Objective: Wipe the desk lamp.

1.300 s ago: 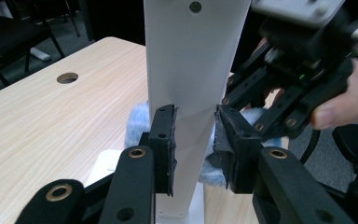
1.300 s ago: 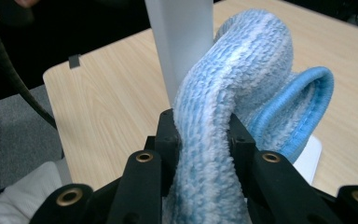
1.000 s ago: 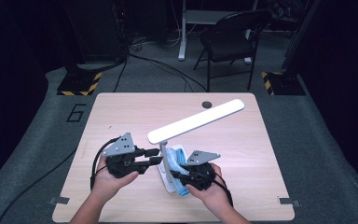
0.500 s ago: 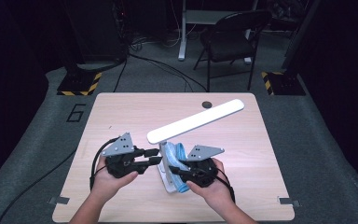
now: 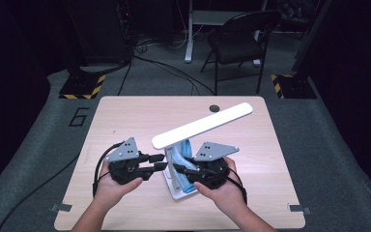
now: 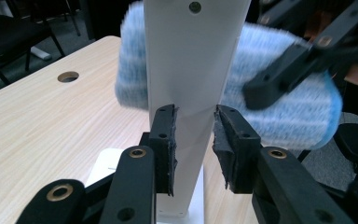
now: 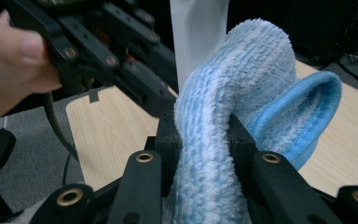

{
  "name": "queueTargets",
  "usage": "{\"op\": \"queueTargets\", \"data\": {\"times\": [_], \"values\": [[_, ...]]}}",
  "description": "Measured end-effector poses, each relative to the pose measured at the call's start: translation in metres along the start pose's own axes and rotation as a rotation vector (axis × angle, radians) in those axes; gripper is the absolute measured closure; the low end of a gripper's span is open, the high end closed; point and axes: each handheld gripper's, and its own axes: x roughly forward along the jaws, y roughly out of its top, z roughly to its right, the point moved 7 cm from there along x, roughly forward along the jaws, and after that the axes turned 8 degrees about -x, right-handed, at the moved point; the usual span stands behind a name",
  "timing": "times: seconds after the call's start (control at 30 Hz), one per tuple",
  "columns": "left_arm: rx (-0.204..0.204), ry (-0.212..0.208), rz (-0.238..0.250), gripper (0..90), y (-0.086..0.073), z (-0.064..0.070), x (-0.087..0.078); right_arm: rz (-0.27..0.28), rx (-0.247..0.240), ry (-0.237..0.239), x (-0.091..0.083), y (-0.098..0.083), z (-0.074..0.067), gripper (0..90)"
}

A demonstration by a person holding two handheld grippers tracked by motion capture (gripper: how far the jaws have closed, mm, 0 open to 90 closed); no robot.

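- High view: on the table [image 5: 125, 121], a white desk lamp [image 5: 203, 125] stands with its base near the front edge. The left gripper [image 5: 160, 162] reaches its post from the left; the right gripper [image 5: 179, 170] presses a blue cloth [image 5: 181, 162] to the post's other side.
- Left gripper view: both pads clamp the white post, the cloth behind it.
- Right gripper view: the jaws pinch a fold of cloth beside the post; the left hand [image 7: 9, 65] is farther off.
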Motion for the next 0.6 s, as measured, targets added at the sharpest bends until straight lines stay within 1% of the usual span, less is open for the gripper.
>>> {"op": "queueTargets", "data": {"times": [0.23, 0.3, 0.33, 0.43, 0.5, 0.53, 0.57, 0.6], "values": [[-0.001, 0.000, 0.001, 68.8, 0.000, 0.000, 0.000, 0.066, -0.011, -0.005, -0.011, 0.019, 0.000, 72.1], [-0.001, 0.000, 0.002, 68.8, 0.000, 0.000, 0.000, 0.077, -0.011, -0.005, -0.013, 0.022, 0.000, 72.2], [0.008, 0.004, 0.001, 68.8, 0.000, 0.000, -0.001, 0.087, -0.007, -0.005, -0.014, 0.023, 0.001, 72.2], [0.009, 0.009, 0.003, 68.5, 0.000, -0.001, -0.001, 0.094, -0.010, -0.006, -0.014, 0.023, 0.002, 72.3], [0.003, 0.000, 0.000, 66.8, -0.001, 0.000, -0.001, 0.104, -0.013, -0.015, -0.014, 0.024, 0.003, 72.3], [0.010, -0.005, 0.001, 65.8, -0.002, -0.001, -0.001, 0.106, -0.015, -0.018, -0.014, 0.024, 0.003, 72.3], [0.002, -0.013, 0.006, 64.2, -0.002, 0.000, 0.000, 0.108, -0.015, -0.016, -0.015, 0.024, 0.004, 72.4], [0.006, -0.023, 0.007, 62.2, -0.003, 0.000, 0.001, 0.106, -0.014, -0.016, -0.015, 0.023, 0.004, 72.3]]}}
